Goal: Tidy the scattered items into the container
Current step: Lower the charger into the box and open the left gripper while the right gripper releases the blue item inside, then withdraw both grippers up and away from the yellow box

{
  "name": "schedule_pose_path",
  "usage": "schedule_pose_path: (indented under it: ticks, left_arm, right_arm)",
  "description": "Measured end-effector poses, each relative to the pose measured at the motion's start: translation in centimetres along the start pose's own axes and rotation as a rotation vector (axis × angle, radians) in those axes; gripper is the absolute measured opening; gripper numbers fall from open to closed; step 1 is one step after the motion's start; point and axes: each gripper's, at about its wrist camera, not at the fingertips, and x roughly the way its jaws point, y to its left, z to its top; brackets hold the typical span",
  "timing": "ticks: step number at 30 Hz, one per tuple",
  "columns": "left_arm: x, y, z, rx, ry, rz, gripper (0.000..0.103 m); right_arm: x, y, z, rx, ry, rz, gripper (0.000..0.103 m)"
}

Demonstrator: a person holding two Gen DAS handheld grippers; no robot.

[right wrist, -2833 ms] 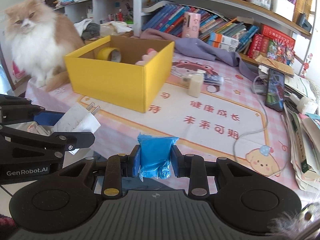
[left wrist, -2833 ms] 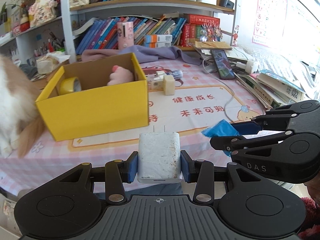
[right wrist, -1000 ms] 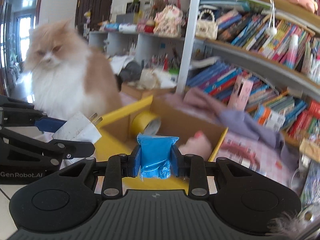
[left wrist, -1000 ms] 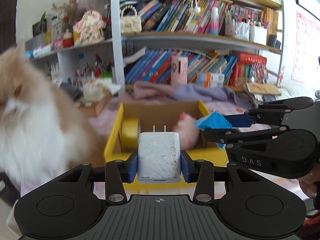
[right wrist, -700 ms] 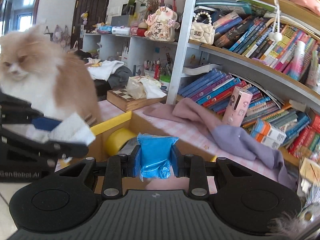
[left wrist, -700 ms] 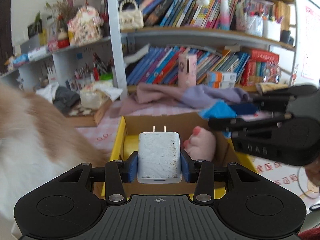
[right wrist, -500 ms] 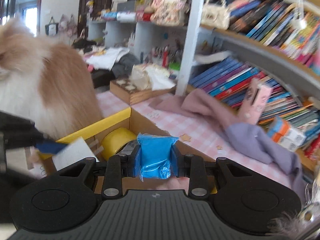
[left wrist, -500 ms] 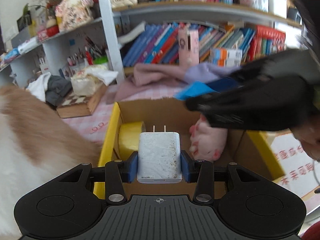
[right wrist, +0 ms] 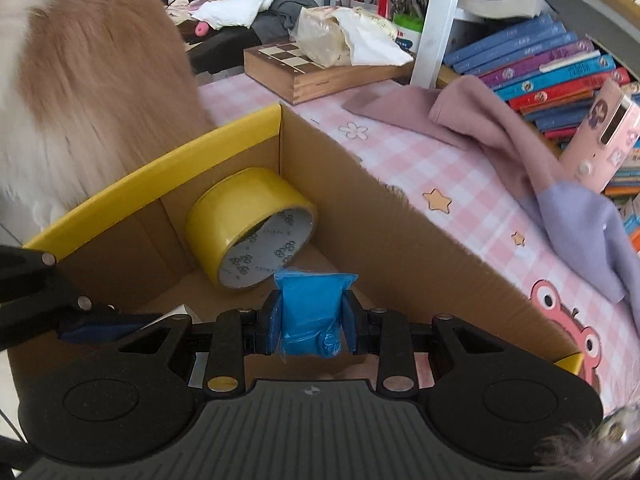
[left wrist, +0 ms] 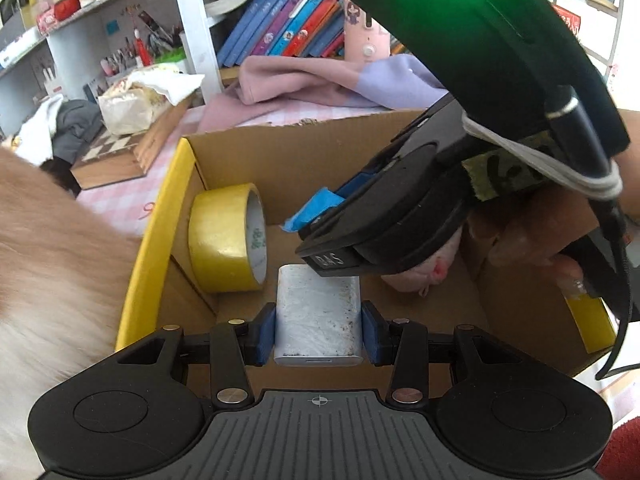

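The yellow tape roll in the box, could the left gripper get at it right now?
Probably not: the left gripper is full, its jaws around the white charger. The tape roll itself lies uncovered in the box.

I have both grippers tipped down over the open box [left wrist: 168,216]. In the left wrist view, the tape roll [left wrist: 228,240] stands on edge in the box's left corner, the charger [left wrist: 318,316] sits low centre, and the right gripper [left wrist: 384,224] crosses in from the upper right. A cat [right wrist: 92,92] sits outside the box's left wall. Behind the box lies a cloth [right wrist: 488,128] on the table [right wrist: 400,148].
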Motion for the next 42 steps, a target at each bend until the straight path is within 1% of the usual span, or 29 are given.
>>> schedule_pose_path:
  ticks: [2, 3, 4, 5, 7, 9, 12, 14, 17, 23, 26, 29, 32, 33, 34, 38, 42]
  left_arm:
    - [-0.4, -0.2, -0.1, 0.0, -0.024, 0.0, 0.047]
    - [-0.6, -0.2, 0.0, 0.001, -0.036, 0.004, 0.05]
    - [-0.9, -0.4, 0.0, 0.001, -0.051, 0.015, 0.056]
    - [-1.4, -0.5, -0.1, 0.002, -0.069, 0.029, 0.059]
    - [-2.5, -0.8, -0.2, 0.006, -0.107, 0.049, 0.07]
    - [-4.1, -1.1, -0.7, 0.01, -0.148, 0.061, 0.072]
    - [-6.6, -1.5, -1.4, 0.003, -0.209, 0.079, 0.079]
    - [-8.4, -1.8, -2.1, -0.018, -0.249, 0.081, 0.08]
    - [-10.4, -2.0, -2.8, -0.054, -0.294, 0.072, 0.081]
    - [-13.1, -2.5, -4.7, -0.092, -0.342, 0.08, 0.082]
    - [-14.4, -2.8, -6.0, -0.096, -0.376, 0.1, 0.082]
    - [-15.8, -2.9, -7.3, -0.092, -0.411, 0.105, 0.082]
    - [-17.3, -3.4, -8.8, -0.066, -0.427, 0.107, 0.085]
    - [-17.7, -3.6, -9.3, -0.056, -0.427, 0.109, 0.088]
    - [-18.1, -3.9, -9.8, -0.047, -0.431, 0.111, 0.089]
    - [-19.0, -5.0, -11.8, -0.045, -0.431, 0.092, 0.089]
    - [-19.5, -6.3, -13.7, -0.033, -0.42, 0.076, 0.089]
  right_arm:
    - [-0.1, 0.1, -0.1, 0.002, -0.007, -0.003, 0.031]
    - [-0.5, 0.1, -0.2, 0.006, -0.019, -0.004, 0.038]
    - [-0.9, 0.1, -0.3, 0.013, -0.032, -0.002, 0.041]
    - [-1.5, 0.1, -0.3, 0.023, -0.048, 0.005, 0.043]
    - [-2.8, 0.1, -0.3, 0.039, -0.087, 0.011, 0.045]
    - [-4.4, 0.3, -0.4, 0.05, -0.137, 0.006, 0.048]
    - [-7.4, 0.8, -0.8, 0.061, -0.214, -0.008, 0.051]
    - [-9.5, 1.2, -1.4, 0.058, -0.261, -0.018, 0.054]
    - [-12.1, 1.6, -2.5, 0.053, -0.31, -0.038, 0.054]
    - [-16.2, 2.9, -5.7, 0.058, -0.366, -0.08, 0.054]
    - [-17.8, 3.7, -7.6, 0.083, -0.394, -0.104, 0.054]
    - [-19.6, 4.6, -9.8, 0.122, -0.423, -0.152, 0.056]
    - [-21.6, 5.3, -12.7, 0.155, -0.428, -0.189, 0.057]
    - [-22.1, 5.6, -13.7, 0.154, -0.417, -0.213, 0.057]
    - [-22.5, 5.9, -14.6, 0.155, -0.405, -0.234, 0.057]
    - [-23.8, 7.2, -18.1, 0.213, -0.373, -0.289, 0.057]
    - [-25.0, 9.2, -21.0, 0.268, -0.373, -0.331, 0.057]
